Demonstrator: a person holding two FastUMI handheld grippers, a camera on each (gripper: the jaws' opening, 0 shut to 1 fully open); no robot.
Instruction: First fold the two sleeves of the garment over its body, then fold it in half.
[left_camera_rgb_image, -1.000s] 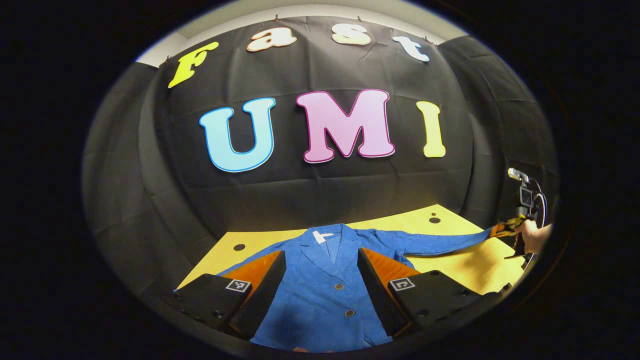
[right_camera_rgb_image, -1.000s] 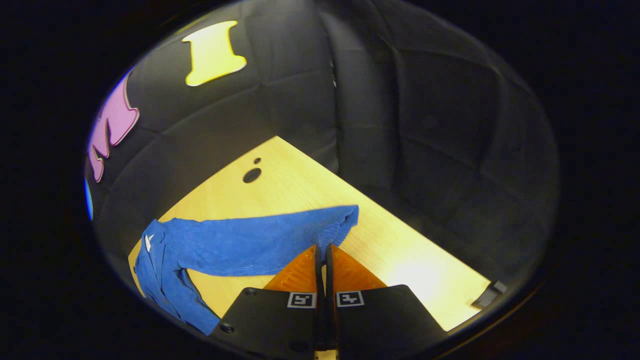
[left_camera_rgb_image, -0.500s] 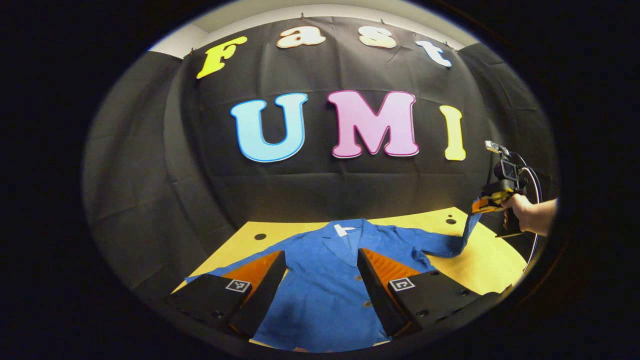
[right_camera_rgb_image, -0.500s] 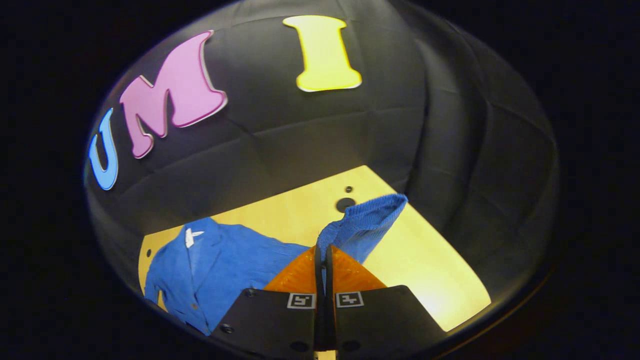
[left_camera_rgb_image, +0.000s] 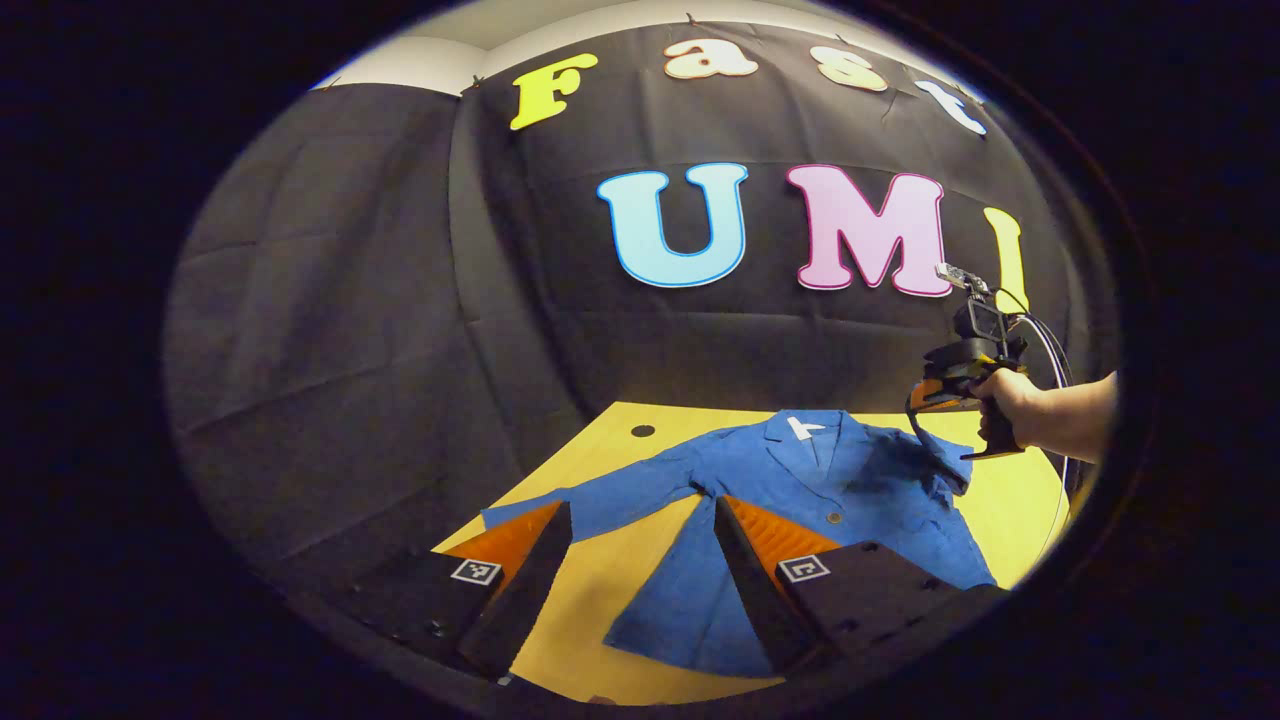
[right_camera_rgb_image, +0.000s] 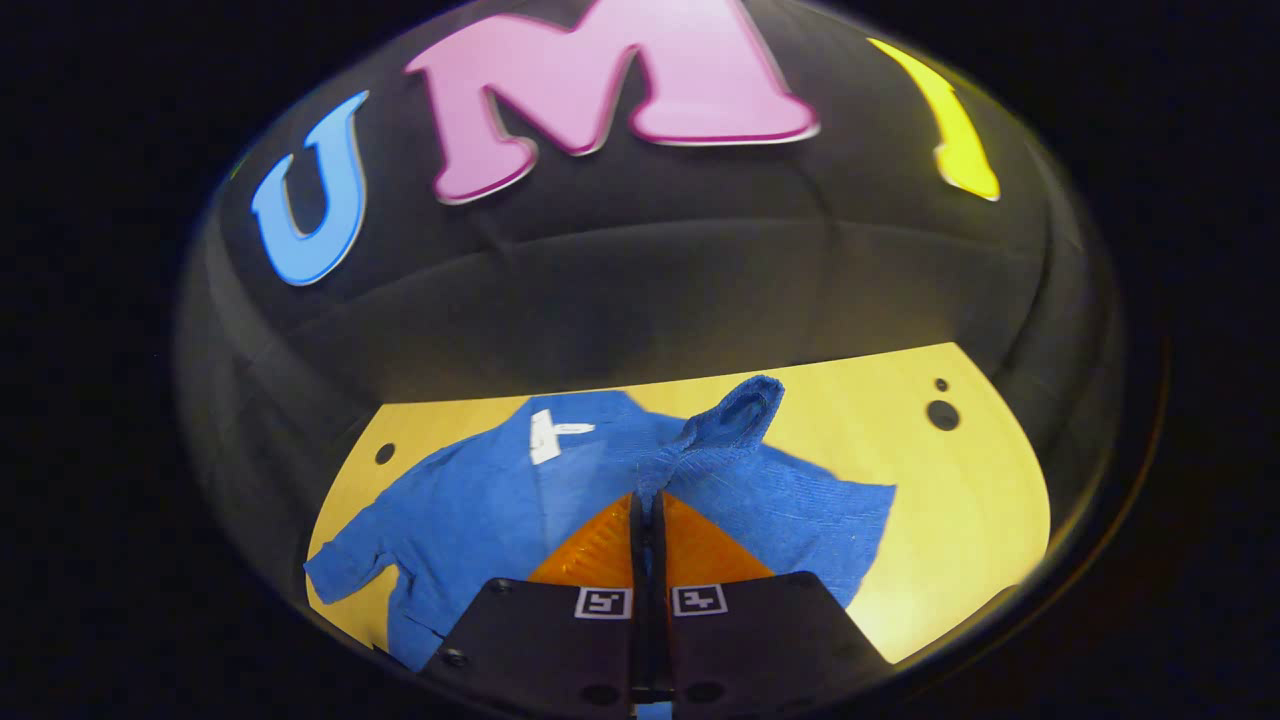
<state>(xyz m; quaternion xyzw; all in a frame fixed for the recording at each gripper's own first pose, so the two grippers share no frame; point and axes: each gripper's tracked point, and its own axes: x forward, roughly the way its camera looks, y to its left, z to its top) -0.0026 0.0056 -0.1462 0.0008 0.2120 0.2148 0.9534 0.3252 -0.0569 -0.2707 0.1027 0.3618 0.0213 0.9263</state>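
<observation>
A blue jacket (left_camera_rgb_image: 850, 490) lies face up on the yellow table (left_camera_rgb_image: 590, 630), collar toward the booth wall. My left gripper (left_camera_rgb_image: 640, 505) is open, low over the table, its fingers framing the left sleeve (left_camera_rgb_image: 590, 500) and the jacket's left edge. My right gripper (right_camera_rgb_image: 646, 497) is shut on the right sleeve's cuff (right_camera_rgb_image: 725, 420), held up over the jacket body (right_camera_rgb_image: 470, 500). In the left gripper view the right gripper (left_camera_rgb_image: 930, 393), held by a hand (left_camera_rgb_image: 1000, 395), hovers above the jacket's right shoulder, with the sleeve (left_camera_rgb_image: 935, 455) hanging from it.
The table has small round holes near its far corners (right_camera_rgb_image: 942, 413) (right_camera_rgb_image: 385, 453) (left_camera_rgb_image: 642, 431). Bare table top (right_camera_rgb_image: 970, 510) lies to the right of the jacket. The black cloth wall closes in the back and the sides.
My right gripper has lifted the right sleeve off the table and carried it inward over the jacket body. My left gripper has swung left, from over the chest to the left sleeve.
</observation>
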